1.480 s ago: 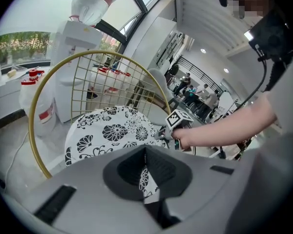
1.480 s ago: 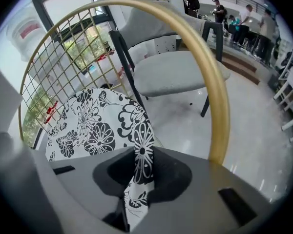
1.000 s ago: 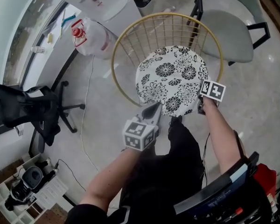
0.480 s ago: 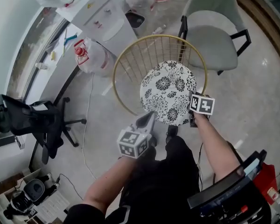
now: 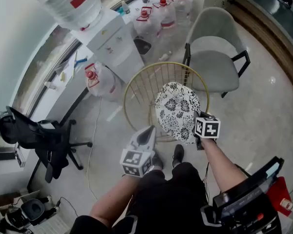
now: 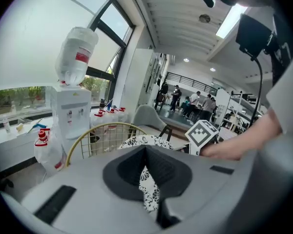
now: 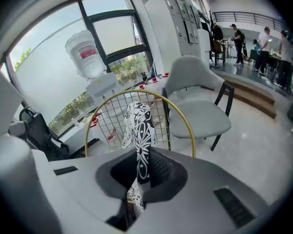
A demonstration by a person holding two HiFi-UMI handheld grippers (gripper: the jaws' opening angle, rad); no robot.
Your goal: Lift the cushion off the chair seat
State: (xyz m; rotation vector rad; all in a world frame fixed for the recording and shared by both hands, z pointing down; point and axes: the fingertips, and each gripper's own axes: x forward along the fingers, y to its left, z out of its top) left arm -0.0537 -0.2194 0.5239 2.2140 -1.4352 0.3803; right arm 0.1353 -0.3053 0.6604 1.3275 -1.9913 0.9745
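Note:
The round black-and-white floral cushion (image 5: 176, 110) hangs tilted above the gold wire chair (image 5: 132, 87), clear of its seat. My left gripper (image 5: 149, 129) is shut on its near-left edge. A strip of the patterned fabric shows pinched between the left gripper's (image 6: 149, 182) jaws. My right gripper (image 5: 195, 128) is shut on the near-right edge. In the right gripper view the cushion (image 7: 138, 123) stands edge-on, running down into the shut right gripper (image 7: 138, 174). The chair's gold rim (image 7: 183, 118) curves behind the cushion.
A grey armchair (image 5: 212, 57) stands just behind the wire chair. A white water dispenser (image 5: 112, 38) with a bottle on top and several water jugs (image 5: 100, 79) are at the back left. A black office chair (image 5: 44, 135) is at the left. The person's shoes (image 5: 177, 153) are beside the chair.
Both grippers have risen with the cushion. It has come up off the chair seat and tilted, and the chair now sits lower and farther away in the head view.

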